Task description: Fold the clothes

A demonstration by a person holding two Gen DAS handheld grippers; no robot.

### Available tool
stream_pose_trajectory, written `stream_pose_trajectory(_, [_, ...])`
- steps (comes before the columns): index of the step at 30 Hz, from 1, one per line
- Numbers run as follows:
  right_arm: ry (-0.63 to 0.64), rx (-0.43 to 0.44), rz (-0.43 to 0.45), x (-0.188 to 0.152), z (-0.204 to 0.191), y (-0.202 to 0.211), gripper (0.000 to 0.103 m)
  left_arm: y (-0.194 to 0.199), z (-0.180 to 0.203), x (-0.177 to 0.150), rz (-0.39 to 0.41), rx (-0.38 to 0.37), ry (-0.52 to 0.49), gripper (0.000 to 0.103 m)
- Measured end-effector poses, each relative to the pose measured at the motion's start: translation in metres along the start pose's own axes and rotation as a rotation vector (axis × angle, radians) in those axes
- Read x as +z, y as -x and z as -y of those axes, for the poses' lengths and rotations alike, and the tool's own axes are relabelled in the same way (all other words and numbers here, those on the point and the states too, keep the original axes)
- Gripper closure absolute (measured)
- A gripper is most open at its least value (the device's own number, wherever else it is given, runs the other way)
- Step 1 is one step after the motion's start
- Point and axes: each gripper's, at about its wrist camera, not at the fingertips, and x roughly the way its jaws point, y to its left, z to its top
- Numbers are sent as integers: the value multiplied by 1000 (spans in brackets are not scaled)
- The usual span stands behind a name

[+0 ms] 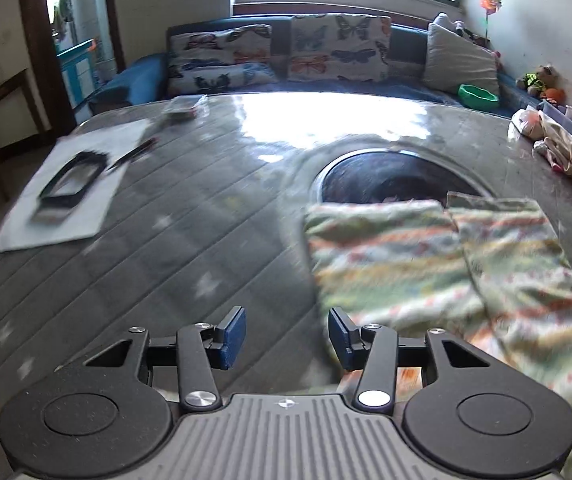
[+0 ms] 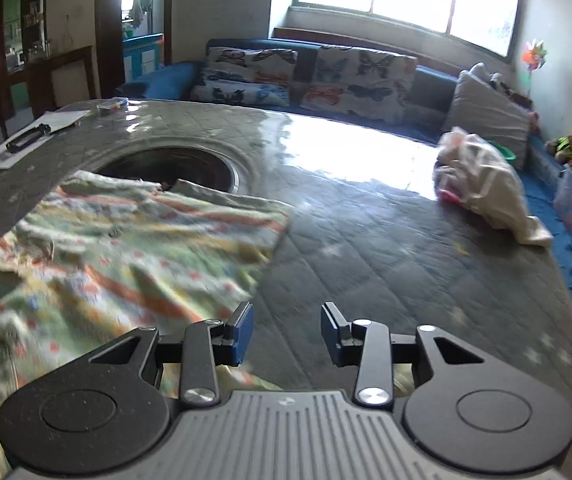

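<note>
Your left gripper [image 1: 286, 338] and right gripper [image 2: 287, 334], both wide open and empty, flank the striped pastel knit garment [image 1: 426, 264], its long axis running near-to-far between them.

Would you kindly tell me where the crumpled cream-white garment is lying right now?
The crumpled cream-white garment lies near the table's far right edge in the right wrist view, beyond the striped pastel garment and before the grey cushion.

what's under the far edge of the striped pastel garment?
The striped pastel garment lies on the grey quilted table cover, its far edge overlapping the round dark recess. The recess's near rim is covered.
</note>
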Motion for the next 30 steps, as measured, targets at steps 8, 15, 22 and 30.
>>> stream_pose_trajectory(8, [-74,46,-19,27,-3,-53,66,-58,26,29,-24,7,-65,54])
stream_pose_trajectory(15, [-102,39,-56,41,-1,-95,67,-92,34,38,-35,6,-104,54])
stream_pose_trajectory(22, [-86,36,-58,47,-9,-113,91,-102,40,39,-8,-5,-162,95])
stream_pose_trajectory(30, [-80,-8,-26,67,-15,-135,98,-122,36,62,27,44,-158,98])
